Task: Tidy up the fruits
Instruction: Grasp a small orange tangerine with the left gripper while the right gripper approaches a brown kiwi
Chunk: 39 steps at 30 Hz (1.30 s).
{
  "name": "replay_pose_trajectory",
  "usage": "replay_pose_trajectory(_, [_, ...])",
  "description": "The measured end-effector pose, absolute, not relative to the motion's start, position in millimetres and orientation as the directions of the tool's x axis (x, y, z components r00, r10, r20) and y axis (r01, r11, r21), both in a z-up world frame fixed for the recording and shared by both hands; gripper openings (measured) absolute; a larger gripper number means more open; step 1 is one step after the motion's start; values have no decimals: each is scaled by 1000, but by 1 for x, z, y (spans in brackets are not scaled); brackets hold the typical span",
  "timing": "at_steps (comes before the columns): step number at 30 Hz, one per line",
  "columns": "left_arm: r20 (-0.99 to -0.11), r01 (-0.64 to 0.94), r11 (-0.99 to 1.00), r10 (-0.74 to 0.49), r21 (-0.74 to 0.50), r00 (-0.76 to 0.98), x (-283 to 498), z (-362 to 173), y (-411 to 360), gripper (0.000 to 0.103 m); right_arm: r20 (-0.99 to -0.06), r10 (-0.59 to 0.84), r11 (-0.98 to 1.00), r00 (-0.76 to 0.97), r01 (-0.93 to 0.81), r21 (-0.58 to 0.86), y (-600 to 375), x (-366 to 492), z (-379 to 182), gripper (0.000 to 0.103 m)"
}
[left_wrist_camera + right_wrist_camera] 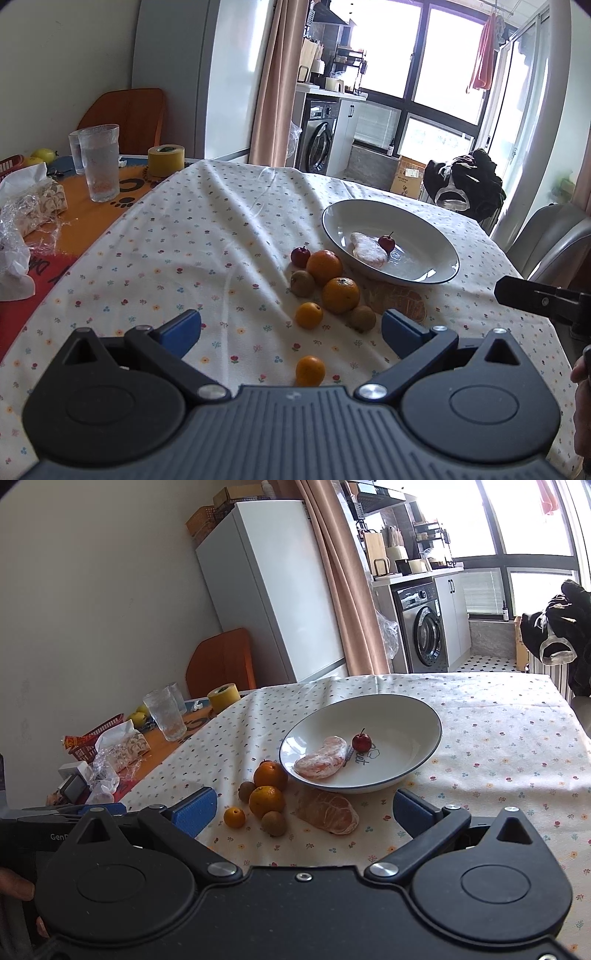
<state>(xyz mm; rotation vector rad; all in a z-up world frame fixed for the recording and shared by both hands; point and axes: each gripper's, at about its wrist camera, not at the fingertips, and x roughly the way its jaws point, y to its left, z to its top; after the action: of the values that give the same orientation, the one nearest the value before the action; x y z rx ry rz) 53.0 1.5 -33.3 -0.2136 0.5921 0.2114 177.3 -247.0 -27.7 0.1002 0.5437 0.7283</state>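
A white plate [373, 218] [399, 723] holds a peeled citrus segment [368, 249] [321, 762] and a small red fruit [386, 242] [361, 742]. On the flowered cloth in front of it lie two oranges [324, 266] [266, 800], two kiwis [302, 283] [274, 822], a small red apple [300, 256], two small oranges [308, 315] [234, 817] and a wrapped peeled segment [400, 301] [328, 811]. My left gripper [291, 330] hovers open over the nearest small orange [310, 370]. My right gripper [304, 809] is open above the wrapped segment, holding nothing.
At the table's left stand two glasses [99, 162] [166, 716], a yellow tape roll [166, 160], a tissue pack and crinkled plastic [33, 206]. A grey chair [554, 236] is at the right edge. A black part of the other tool [532, 297] pokes in from the right.
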Motion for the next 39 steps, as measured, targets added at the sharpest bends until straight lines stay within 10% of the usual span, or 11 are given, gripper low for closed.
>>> replay_pose_trajectory(16, [-560,-239,958,112,-159,821,59,-57,1,100,-489,658,738,573,-621,266,-229,185,-55,101])
replay_pose_trajectory(39, [-630,-211,961,55,-176,775,75,-93,-1,33,-548,675,706,494,-649,283,-202,201,-87,80])
